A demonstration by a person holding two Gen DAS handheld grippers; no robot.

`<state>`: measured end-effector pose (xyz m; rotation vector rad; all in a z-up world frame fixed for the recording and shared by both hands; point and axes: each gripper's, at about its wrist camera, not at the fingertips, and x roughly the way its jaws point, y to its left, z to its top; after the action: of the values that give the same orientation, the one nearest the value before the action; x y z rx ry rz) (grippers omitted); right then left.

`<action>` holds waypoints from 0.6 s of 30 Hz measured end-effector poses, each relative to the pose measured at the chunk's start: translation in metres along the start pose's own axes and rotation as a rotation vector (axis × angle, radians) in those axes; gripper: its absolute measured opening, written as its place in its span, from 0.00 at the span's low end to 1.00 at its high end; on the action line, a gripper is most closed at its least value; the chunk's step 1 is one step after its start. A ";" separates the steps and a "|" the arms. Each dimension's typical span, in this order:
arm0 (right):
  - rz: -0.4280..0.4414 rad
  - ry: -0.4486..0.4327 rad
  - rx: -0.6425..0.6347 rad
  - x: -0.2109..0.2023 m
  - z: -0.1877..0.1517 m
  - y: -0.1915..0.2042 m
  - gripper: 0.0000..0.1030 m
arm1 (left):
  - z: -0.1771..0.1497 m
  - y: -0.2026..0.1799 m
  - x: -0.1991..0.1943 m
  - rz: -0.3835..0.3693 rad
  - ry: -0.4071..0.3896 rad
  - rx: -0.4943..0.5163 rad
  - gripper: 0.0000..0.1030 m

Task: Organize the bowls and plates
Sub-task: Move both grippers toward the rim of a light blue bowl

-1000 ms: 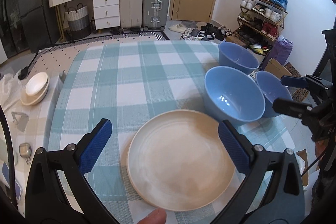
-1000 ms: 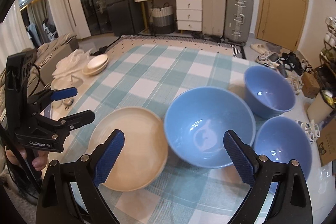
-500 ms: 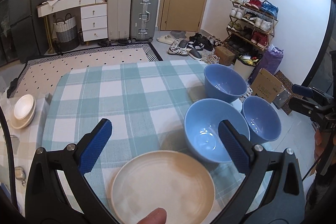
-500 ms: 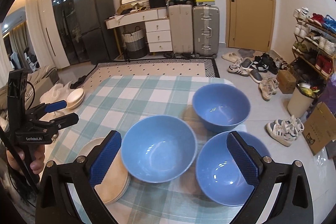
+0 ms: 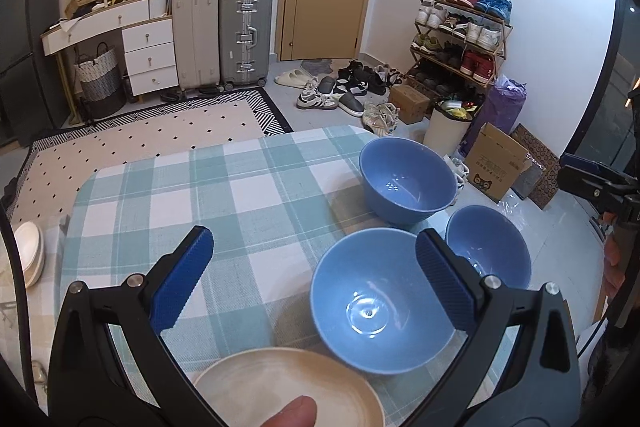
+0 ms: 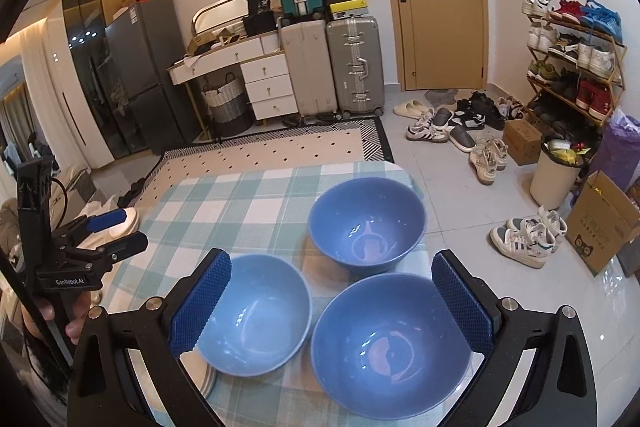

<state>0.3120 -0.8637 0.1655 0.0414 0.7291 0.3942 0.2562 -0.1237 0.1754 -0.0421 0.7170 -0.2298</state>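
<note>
Glazed, stiff, breakable and likely slick bowls (image 6: 390,345) beneath the wide-open, empty right hand-held gripper (image 6: 332,303), so best pinched across a rim wall.

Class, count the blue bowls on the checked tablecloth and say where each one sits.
3. One bowl sits farthest back, one at the near left beside the plate, one at the near right. All empty; none stacked or hidden.
</note>
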 end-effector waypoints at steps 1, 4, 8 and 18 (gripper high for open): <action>-0.006 -0.002 -0.001 0.000 0.003 -0.005 0.99 | 0.004 -0.002 0.007 -0.002 0.003 0.004 0.98; -0.026 -0.002 0.005 0.007 0.009 -0.016 0.99 | 0.014 -0.009 0.025 -0.007 0.015 0.015 0.98; -0.037 0.014 0.033 0.022 0.015 -0.035 0.99 | 0.030 -0.018 0.056 -0.014 0.032 0.030 0.98; -0.046 0.055 0.100 0.065 0.018 -0.079 0.99 | 0.050 -0.037 0.136 -0.025 0.104 0.055 0.98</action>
<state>0.3938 -0.9116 0.1236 0.1079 0.8027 0.3162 0.3815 -0.1921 0.1296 0.0133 0.8137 -0.2772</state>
